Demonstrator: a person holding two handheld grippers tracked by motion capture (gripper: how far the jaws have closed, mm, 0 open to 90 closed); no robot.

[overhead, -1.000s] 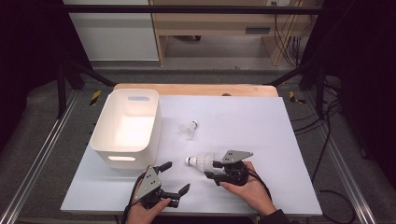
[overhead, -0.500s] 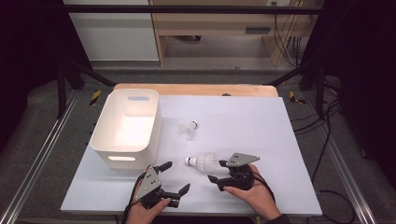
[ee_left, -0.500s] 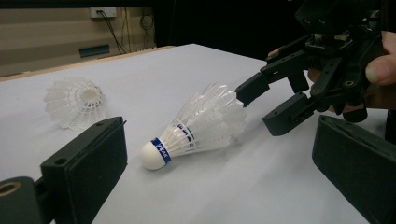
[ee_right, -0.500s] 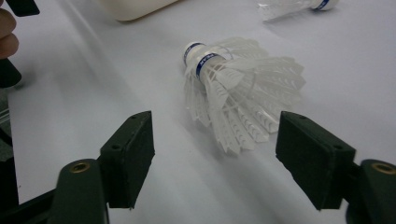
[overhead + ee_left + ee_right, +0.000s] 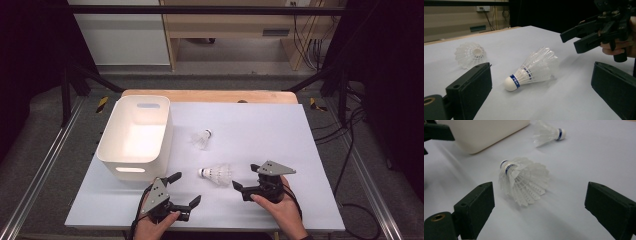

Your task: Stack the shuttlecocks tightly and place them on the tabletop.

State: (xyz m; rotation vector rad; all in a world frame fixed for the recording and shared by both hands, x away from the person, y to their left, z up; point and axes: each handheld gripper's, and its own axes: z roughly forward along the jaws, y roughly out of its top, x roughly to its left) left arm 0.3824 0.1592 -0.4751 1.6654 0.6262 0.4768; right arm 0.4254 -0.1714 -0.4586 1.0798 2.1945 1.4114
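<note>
Looking along my right gripper [image 5: 247, 182], I see the white feathered shuttlecock with the blue-banded cork [image 5: 522, 180] lying on its side on the pale surface [image 5: 280, 130], at twelve o'clock of my wide-open, empty jaws; nothing is picked up yet. The second white shuttlecock [image 5: 202, 138] lies farther off, beside the empty white plastic bin [image 5: 134, 131]. My left gripper [image 5: 184, 191] rests low at seven o'clock of the near shuttlecock, jaws spread and empty, both hands low near the front edge.

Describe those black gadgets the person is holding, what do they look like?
Both are black, each with two blocky flat-faced jaws. The left gripper and the right gripper each carry a grey three-cornered plate on top. A dark cable trails from the left one. Hands bare; no sleeves visible.
</note>
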